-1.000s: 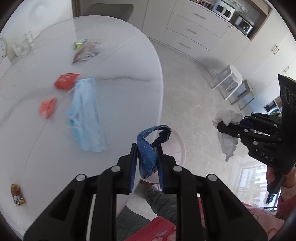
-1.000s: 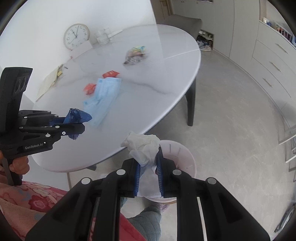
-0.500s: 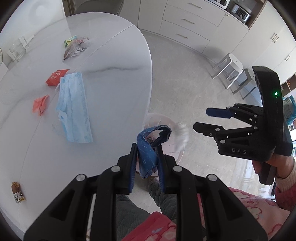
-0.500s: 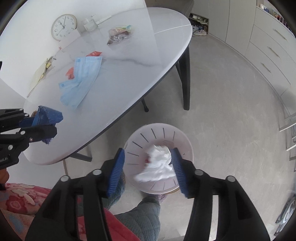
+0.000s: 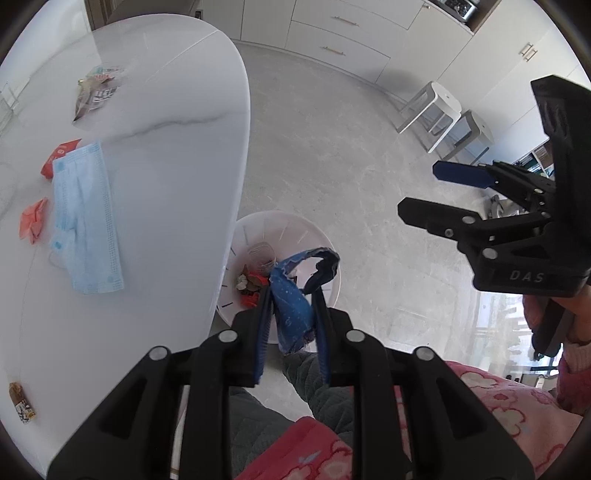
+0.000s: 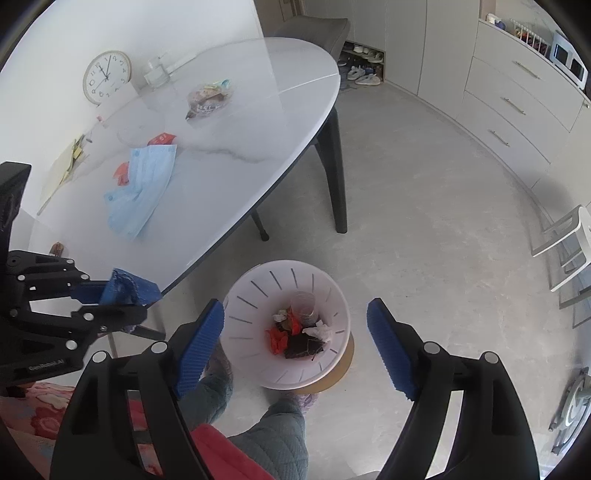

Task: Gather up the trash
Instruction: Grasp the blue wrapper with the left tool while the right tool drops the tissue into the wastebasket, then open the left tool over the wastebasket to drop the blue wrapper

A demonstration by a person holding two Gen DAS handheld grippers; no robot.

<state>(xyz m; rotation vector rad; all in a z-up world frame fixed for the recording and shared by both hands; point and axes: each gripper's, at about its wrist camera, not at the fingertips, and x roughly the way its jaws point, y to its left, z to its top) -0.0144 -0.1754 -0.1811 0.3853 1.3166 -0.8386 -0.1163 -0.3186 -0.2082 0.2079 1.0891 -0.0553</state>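
A white slotted waste bin (image 6: 251, 332) (image 5: 280, 218) stands on the floor beside the table edge, with mixed trash and a white tissue (image 6: 325, 330) inside. My left gripper (image 5: 291, 291) (image 6: 122, 299) hangs over the bin's near rim; its jaws are opening, with a crumpled blue wrapper (image 5: 291, 310) (image 6: 129, 288) still caught between the pads. My right gripper (image 6: 295, 306) (image 5: 421, 188) is above the bin, its jaws opening wide with nothing between them. On the white table (image 5: 177, 166) lie a blue face mask (image 5: 85, 218) (image 6: 144, 184), a red packet (image 5: 59, 155), a crumpled orange piece (image 5: 33, 219) and snack bags (image 5: 96, 92).
A small brown wrapper (image 5: 22, 406) lies near the table's front edge. A clock (image 6: 107, 75) and a clear holder (image 6: 157, 72) stand at the table's back. A grey chair (image 6: 314, 29), white stools (image 5: 443, 107) and drawers (image 6: 517, 103) ring the floor. The person's legs are below.
My right gripper opened and the white tissue dropped into the bin. My left gripper carried the blue wrapper from the table edge to over the bin, and its jaws have parted slightly.
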